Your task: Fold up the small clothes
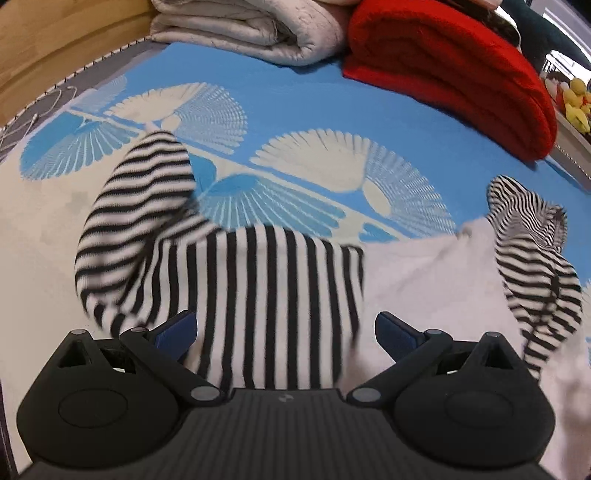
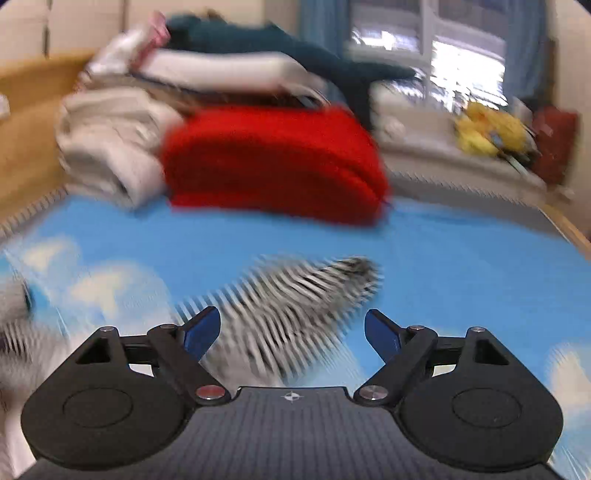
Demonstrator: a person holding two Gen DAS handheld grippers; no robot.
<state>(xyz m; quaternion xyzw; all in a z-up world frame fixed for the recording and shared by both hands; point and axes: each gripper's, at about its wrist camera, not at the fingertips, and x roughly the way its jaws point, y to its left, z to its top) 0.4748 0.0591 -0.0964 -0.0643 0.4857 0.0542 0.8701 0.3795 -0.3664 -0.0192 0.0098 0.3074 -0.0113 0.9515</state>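
Both of our grippers stand wide apart, with nothing pinched between the blue pads. Our left gripper (image 1: 284, 328) points steeply down at the striped garment (image 1: 258, 295), whose black-and-white body lies spread between and beyond the fingers without either pad pressing on it. From the body, one striped sleeve (image 1: 136, 221) curves up and away to the left, while a second striped sleeve (image 1: 535, 266) lies crumpled well off to the right, resting on a plain white part of the cloth (image 1: 432, 280) that sits just beside the striped panel. All of this lies on the blue bedspread (image 1: 295, 103), printed with pale fan shapes. Our right gripper (image 2: 291, 332) is likewise open, and in its blurred view a tapering striped piece of the garment (image 2: 295, 299) lies on the blue cover just ahead of the fingers; we cannot tell whether the pads touch it, though they are clearly not closed on it. Farther back, at the head of the bed, a folded red blanket (image 1: 443, 74) sits next to a folded grey-white quilt (image 1: 251, 33), with a wooden bed frame (image 1: 55, 48) at the left edge. Yellow soft toys (image 2: 487, 129) lie near a bright window (image 2: 461, 62) off to the right.
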